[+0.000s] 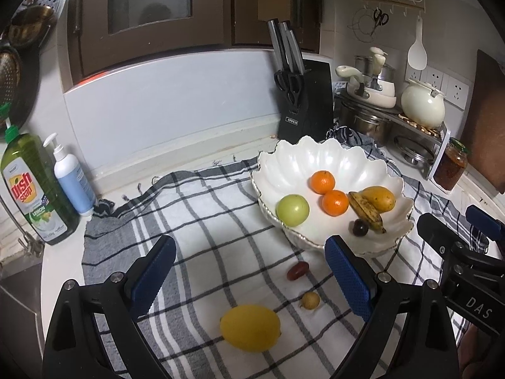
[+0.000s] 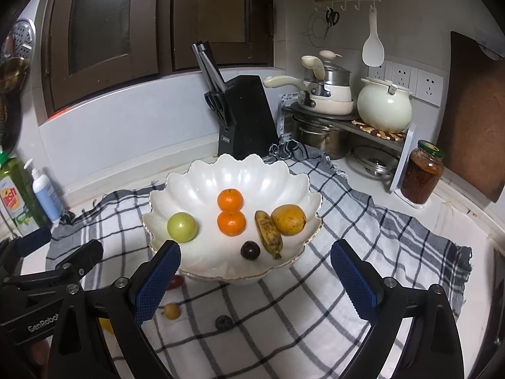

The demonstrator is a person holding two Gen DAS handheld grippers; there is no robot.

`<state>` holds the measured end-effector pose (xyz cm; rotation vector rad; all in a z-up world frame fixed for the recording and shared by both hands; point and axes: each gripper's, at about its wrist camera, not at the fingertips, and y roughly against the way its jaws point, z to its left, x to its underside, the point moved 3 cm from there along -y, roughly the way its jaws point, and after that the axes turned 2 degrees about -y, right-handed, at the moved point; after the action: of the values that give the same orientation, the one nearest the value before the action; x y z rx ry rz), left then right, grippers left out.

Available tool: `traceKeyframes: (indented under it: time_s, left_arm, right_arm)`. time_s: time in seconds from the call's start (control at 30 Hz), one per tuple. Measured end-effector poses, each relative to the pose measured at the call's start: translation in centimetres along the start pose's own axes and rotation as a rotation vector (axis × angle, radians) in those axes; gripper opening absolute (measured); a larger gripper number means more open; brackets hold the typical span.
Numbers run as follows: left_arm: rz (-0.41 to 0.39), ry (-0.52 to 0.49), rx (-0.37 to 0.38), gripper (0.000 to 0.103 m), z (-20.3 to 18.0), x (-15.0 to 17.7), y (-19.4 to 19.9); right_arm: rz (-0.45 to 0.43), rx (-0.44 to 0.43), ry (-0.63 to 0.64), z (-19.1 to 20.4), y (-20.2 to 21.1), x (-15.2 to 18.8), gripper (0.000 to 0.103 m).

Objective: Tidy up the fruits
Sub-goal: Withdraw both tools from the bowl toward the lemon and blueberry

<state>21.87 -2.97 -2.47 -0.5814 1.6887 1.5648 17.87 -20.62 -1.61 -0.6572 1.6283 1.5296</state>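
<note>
Both empty: left tool (image 1: 249, 271) and right tool (image 2: 255, 271), jaws spread wide. Four loose on checked cloth (image 1: 202, 208): yellow lemon (image 1: 250, 327), red grape (image 1: 297, 270), small tan berry (image 1: 310, 300), dark blueberry (image 2: 223, 322). Probably mid-gather; next, close on lemon, lift into scalloped white bowl (image 1: 315, 158).

front of bowl (image 2: 303, 186): open checked cloth (image 2: 284, 315), just a lemon (image 1: 250, 327), red grape (image 1: 297, 270), small yellow fruit (image 1: 310, 300) and dark berry (image 2: 223, 322) scattered about
behind bowl: knife block (image 2: 246, 117) crowds close
right of bowl: pot rack (image 2: 378, 132) and jar (image 2: 422, 177) block
</note>
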Motion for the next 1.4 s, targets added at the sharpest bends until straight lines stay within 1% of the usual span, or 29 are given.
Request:
traceKeyframes:
  time_s: [0.4, 0.87, 1.07, 1.17, 1.27, 1.4]
  left_arm:
    - [0.012, -0.002, -0.003, 0.097, 0.1, 2.1, 0.2]
    - [0.075, -0.012, 0.009, 0.096, 0.3, 5.2, -1.7]
    - [0.104, -0.017, 0.007, 0.096, 0.4, 6.5, -2.7]
    - [0.115, -0.021, 0.010, 0.095, 0.4, 7.1, -3.1]
    - [0.128, -0.023, 0.014, 0.095, 0.3, 7.6, -3.5]
    - [0.141, -0.019, 0.015, 0.095, 0.3, 8.4, -4.0]
  right_arm:
    - [0.003, -0.003, 0.025, 0.3, 0.0, 1.6, 0.097]
    - [0.042, 0.007, 0.056, 0.5, -1.6, 4.5, 0.097]
    - [0.075, 0.004, 0.068, 0.7, -2.6, 5.9, 0.096]
    - [0.093, -0.001, 0.067, 0.7, -3.1, 6.5, 0.093]
    - [0.115, -0.010, 0.065, 0.6, -3.6, 7.2, 0.087]
    - [0.150, -0.030, 0.068, 0.8, -4.5, 8.2, 0.076]
